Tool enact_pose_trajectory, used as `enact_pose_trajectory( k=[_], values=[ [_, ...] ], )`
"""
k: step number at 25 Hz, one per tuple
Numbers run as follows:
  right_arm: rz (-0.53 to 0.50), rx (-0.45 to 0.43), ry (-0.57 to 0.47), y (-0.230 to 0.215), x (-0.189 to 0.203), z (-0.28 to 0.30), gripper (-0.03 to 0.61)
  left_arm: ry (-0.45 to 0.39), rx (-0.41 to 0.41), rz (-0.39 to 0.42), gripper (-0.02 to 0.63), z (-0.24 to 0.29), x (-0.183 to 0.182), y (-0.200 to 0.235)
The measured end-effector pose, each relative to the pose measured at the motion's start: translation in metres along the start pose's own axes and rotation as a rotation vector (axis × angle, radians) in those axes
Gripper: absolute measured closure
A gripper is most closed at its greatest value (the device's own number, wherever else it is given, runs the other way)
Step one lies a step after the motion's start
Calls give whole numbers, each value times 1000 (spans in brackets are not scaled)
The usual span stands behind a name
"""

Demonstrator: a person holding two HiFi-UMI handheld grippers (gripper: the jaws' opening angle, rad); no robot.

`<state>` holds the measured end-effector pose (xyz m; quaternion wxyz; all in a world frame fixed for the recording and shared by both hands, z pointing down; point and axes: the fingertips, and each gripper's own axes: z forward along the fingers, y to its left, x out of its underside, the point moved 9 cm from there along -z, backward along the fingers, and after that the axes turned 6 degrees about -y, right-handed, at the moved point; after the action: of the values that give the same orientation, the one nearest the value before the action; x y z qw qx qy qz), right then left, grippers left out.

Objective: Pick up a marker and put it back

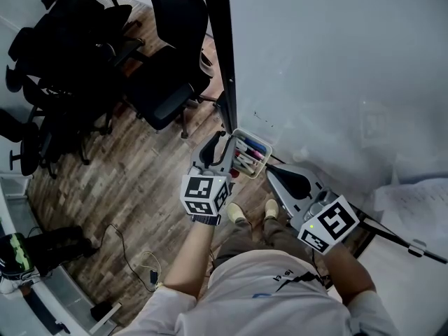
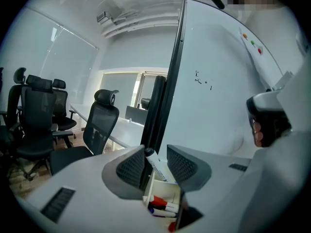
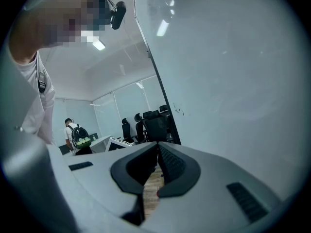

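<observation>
Head view: a person stands at a whiteboard (image 1: 329, 68) with a gripper in each hand. A small white tray (image 1: 234, 140) of markers sits on the board beside its dark frame.
Left gripper (image 2: 155, 153): it is held just over the tray, pointing slightly down. Its jaws stand wide apart with one marker between them, and neither pad presses on it.
Marker (image 2: 158, 165): it has a white barrel and a black cap. It leans cap-up, with its lower end down inside the tray and its cap close to the left-hand jaw.
Why it stands so: the tray wall seems to be propping it, not the jaws. It reads as already put back and let go.
Other markers (image 2: 163, 205): they lie flat in the tray bottom, with red and blue or purple caps showing.
Right gripper (image 3: 158, 149): its jaws are closed tip to tip with nothing between them. It is held off to the side near the board, well apart from the tray. It is likely idle because one gripper is enough for this job.
Next move, as a guess: draw the left gripper straight back so the open jaws do not catch the leaning cap.
Risk: a sideways nudge could tip the marker out over the tray's rim.
Background: black office chairs (image 2: 99, 125) stand on a wooden floor.
</observation>
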<state>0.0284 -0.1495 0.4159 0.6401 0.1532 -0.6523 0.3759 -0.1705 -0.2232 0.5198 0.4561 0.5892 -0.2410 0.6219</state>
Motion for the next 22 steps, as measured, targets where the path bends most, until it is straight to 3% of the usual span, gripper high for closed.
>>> enact_pose_trajectory(
  k=[8, 15, 22],
  values=[
    [-7, -10, -7, 4, -6, 3, 563, 48, 30, -1, 472, 0, -2, 10],
    [-23, -32, -27, 6, -10, 7, 564, -27, -2, -10, 472, -22, -25, 10],
    [-58, -83, -58, 14, -20, 13, 563, -111, 56, -38, 474, -52, -65, -24]
  ],
)
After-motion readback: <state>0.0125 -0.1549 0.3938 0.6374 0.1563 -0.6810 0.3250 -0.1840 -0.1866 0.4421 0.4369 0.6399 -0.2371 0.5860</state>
